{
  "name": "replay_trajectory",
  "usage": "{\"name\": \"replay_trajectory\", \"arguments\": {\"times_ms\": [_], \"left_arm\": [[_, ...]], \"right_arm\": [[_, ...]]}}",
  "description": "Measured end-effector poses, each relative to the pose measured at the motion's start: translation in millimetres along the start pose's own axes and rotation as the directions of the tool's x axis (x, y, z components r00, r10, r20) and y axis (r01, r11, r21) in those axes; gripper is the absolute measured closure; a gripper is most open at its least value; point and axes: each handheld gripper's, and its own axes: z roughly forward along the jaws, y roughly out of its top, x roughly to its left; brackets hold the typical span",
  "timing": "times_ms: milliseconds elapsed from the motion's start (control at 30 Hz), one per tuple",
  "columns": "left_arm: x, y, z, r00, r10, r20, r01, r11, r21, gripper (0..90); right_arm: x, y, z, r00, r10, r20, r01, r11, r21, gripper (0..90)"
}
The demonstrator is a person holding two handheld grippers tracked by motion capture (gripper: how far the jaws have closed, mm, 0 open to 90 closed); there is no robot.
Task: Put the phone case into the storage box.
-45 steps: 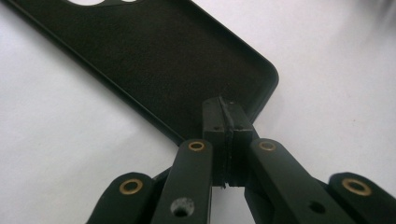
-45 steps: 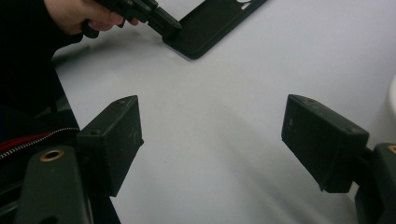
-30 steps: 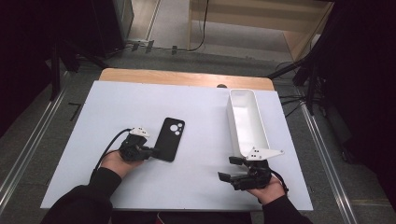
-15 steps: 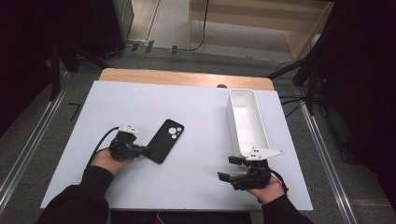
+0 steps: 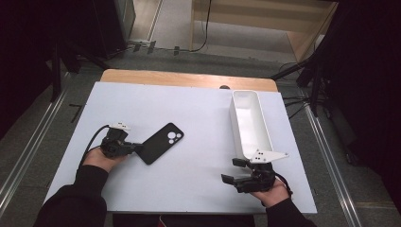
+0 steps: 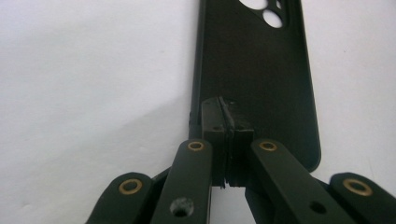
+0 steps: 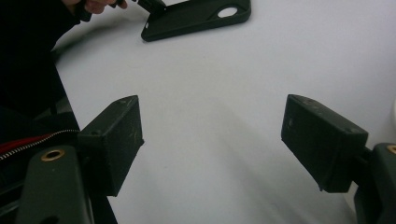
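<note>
- L gripper point(image 5: 135, 148) is sitting at about 8 o'clock on the table point(image 5: 189, 109) in the high view, held in the person's L hand point(image 5: 101, 158), jaws pointing toward 3 o'clock.
- Its jaws are clenching the near short edge of the black phone case point(image 5: 161, 143); in the left gripper view the two pads are pressing together on the case's rim point(image 6: 227, 122), w/ the case body point(image 6: 261, 70) running away toward 12 o'clock.
- Phone case is lying flat on the table, slanted, its camera cut-outs point(image 5: 173, 137) at the end toward 1 o'clock, gripped end toward 7 o'clock. It's sitting L of table centre, well apart from the white bin.
- R gripper point(image 5: 236, 171) is resting at about 5 o'clock on the table, in the person's R hand point(image 5: 269, 191), jaws pointing toward 9 o'clock.
- Its jaws are standing released, wide apart; in the right gripper view bare table point(image 7: 219, 116) is showing btw. the two pads point(image 7: 119, 140), nothing in them.
- The same view is catching the phone case point(image 7: 196, 16) far off near 12 o'clock, w/ the L hand point(image 7: 95, 4) at 11 o'clock.
- White bin point(image 5: 238, 127), long & narrow, is standing at about 3 o'clock on the table, just beyond the R gripper, its long axis running 12 to 6.
</note>
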Motion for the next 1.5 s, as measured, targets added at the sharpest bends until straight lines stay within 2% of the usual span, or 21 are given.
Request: {"name": "replay_trajectory", "arguments": {"times_ms": [133,267,433,567,600,667,800,833,933,1133,1200,1333,1400,1500], "left_arm": [[1.4,0.5,0.3,1.0,-0.004,0.003,0.005,1.0,-0.001,88.7],[1.5,0.5,0.8,0.9996,-0.02,0.021,0.02,0.9997,-0.012,85.4],[-2.7,2.2,-3.7,0.9989,-0.018,0.042,0.019,0.9995,-0.026,80.3],[-9.9,3.6,-10.9,0.9974,0.01,0.072,-0.006,0.9987,-0.051,74.7],[-12.0,3.7,-12.8,0.9964,0.01,0.085,-0.005,0.9981,-0.062,68.2],[-16.1,3.6,-17.1,0.9937,0.017,0.111,-0.008,0.9965,-0.083,65.8],[-24.7,2.0,-23.4,0.9893,0.042,0.14,-0.025,0.9924,-0.12,52.7],[-26.3,1.5,-24.5,0.9885,0.045,0.144,-0.028,0.9927,-0.117,49.7],[-31.5,-1.0,-26.7,0.9867,0.039,0.158,-0.021,0.9932,-0.115,45.8],[-40.6,-8.1,-32.2,0.9803,0.08,0.181,-0.051,0.9859,-0.16,40.4],[-44.4,-11.5,-33.8,0.9798,0.085,0.181,-0.055,0.985,-0.163,36.7],[-49.4,-17.6,-37.1,0.9744,0.109,0.197,-0.075,0.9825,-0.17,36.5],[-52.2,-20.5,-38.3,0.9726,0.113,0.203,-0.078,0.9817,-0.174,32.8],[-55.8,-25.0,-39.8,0.9692,0.138,0.204,-0.104,0.9802,-0.169,32.7]], "right_arm": [[0.0,-1.3,-0.9,1.0,-0.002,0.007,0.002,1.0,0.0,19.2],[0.0,-1.7,-1.0,1.0,-0.002,0.007,0.002,1.0,0.0,19.1],[0.0,-1.7,-1.0,1.0,-0.003,0.006,0.003,1.0,-0.002,19.2],[-0.2,-1.6,-1.3,1.0,-0.001,0.006,0.001,1.0,-0.005,19.1],[-0.5,-1.6,-1.6,1.0,0.0,0.003,0.0,1.0,-0.01,19.2],[-0.3,-1.7,-2.0,1.0,0.004,0.002,-0.004,1.0,-0.008,19.2],[-1.0,-1.8,-2.2,1.0,0.002,0.0,-0.002,0.9999,-0.01,19.2],[-1.0,-1.7,-2.2,1.0,0.002,-0.001,-0.002,0.9999,-0.011,19.2],[-0.9,-1.5,-2.3,1.0,0.001,-0.001,-0.001,0.9999,-0.012,19.2],[-1.7,-0.9,-1.4,1.0,0.003,0.0,-0.003,0.9999,-0.016,19.2],[-1.8,-0.9,-1.4,1.0,0.004,-0.001,-0.004,0.9999,-0.016,19.2],[-2.2,-1.0,-2.2,1.0,0.003,0.005,-0.003,0.9998,-0.019,19.1],[-2.0,-1.2,-2.4,1.0,0.006,0.005,-0.006,0.9998,-0.017,19.1],[-1.7,-1.4,-2.5,1.0,0.005,0.006,-0.005,0.9998,-0.019,19.1]]}}
